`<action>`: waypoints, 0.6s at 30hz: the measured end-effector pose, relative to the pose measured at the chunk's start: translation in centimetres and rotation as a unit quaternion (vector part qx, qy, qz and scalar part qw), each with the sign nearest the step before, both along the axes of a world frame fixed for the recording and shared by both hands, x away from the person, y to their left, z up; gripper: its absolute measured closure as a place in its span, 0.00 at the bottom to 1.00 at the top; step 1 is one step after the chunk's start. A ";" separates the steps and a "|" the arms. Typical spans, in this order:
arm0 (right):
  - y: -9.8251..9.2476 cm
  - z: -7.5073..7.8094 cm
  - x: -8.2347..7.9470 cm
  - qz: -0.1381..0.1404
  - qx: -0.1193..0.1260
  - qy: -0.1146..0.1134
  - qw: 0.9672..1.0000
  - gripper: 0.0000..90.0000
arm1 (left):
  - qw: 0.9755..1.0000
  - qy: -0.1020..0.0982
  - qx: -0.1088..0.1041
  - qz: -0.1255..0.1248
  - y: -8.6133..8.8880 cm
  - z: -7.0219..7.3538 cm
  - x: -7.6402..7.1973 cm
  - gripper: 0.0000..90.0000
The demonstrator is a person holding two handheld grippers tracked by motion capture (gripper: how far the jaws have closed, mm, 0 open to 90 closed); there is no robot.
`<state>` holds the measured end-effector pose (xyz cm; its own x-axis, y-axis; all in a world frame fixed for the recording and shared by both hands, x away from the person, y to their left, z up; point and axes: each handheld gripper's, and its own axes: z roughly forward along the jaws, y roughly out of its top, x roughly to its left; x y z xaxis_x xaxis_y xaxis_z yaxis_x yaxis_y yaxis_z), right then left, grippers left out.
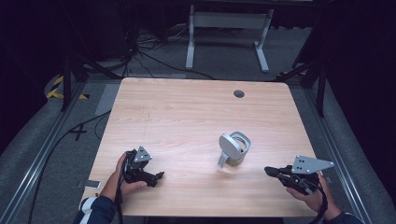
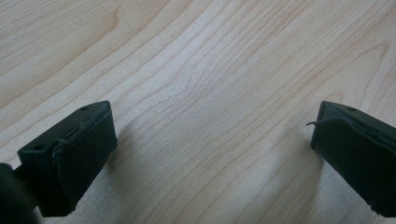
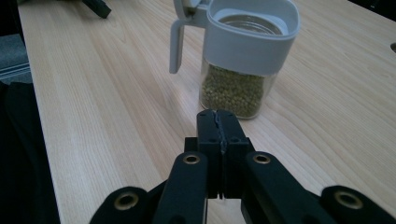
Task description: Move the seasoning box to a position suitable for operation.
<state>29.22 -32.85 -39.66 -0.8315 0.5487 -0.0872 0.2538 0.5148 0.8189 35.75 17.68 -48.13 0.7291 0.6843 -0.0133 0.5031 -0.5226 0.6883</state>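
A clear jar (image 1: 235,149) (image 3: 238,65) with a grey collar and a flipped-up lid stands on the wooden table (image 1: 187,116), right of centre. It holds small green-yellow grains in its lower part. My right gripper (image 1: 269,171) (image 3: 218,117) is shut with nothing between its jaws, a short way right of the jar and pointing at it. At the front left, my left gripper (image 1: 159,176) (image 2: 212,140) is open, low over bare wood, its pads (image 2: 84,154) wide apart.
A dark round grommet (image 1: 238,93) sits in the table near its far edge. Beyond the table are a white desk frame (image 1: 227,32) and loose cables (image 1: 140,51) on the floor. Metal rails run along both sides.
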 end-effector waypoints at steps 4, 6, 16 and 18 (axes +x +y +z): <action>1.0 0.5 0.2 0.014 0.001 -0.006 1.000 0.99 | 1.000 0.000 0.000 0.000 0.0 0.0 0.0 0.00; 1.4 0.7 0.3 0.017 0.003 -0.007 1.000 0.99 | 1.000 -0.001 -0.001 0.000 0.0 0.0 0.0 0.00; 4.4 1.8 0.9 0.043 0.008 -0.015 0.999 0.99 | 1.000 0.000 -0.001 0.000 0.0 0.0 0.0 0.00; 4.8 2.0 1.0 0.048 0.010 -0.016 0.999 0.99 | 1.000 0.000 -0.001 0.000 0.0 0.0 0.0 0.00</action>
<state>30.27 -28.01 -37.68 -0.8769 0.4692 -0.1042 0.1787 0.5194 0.8356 35.77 17.68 -48.14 0.7296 0.6837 -0.0148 0.5031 -0.5221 0.6887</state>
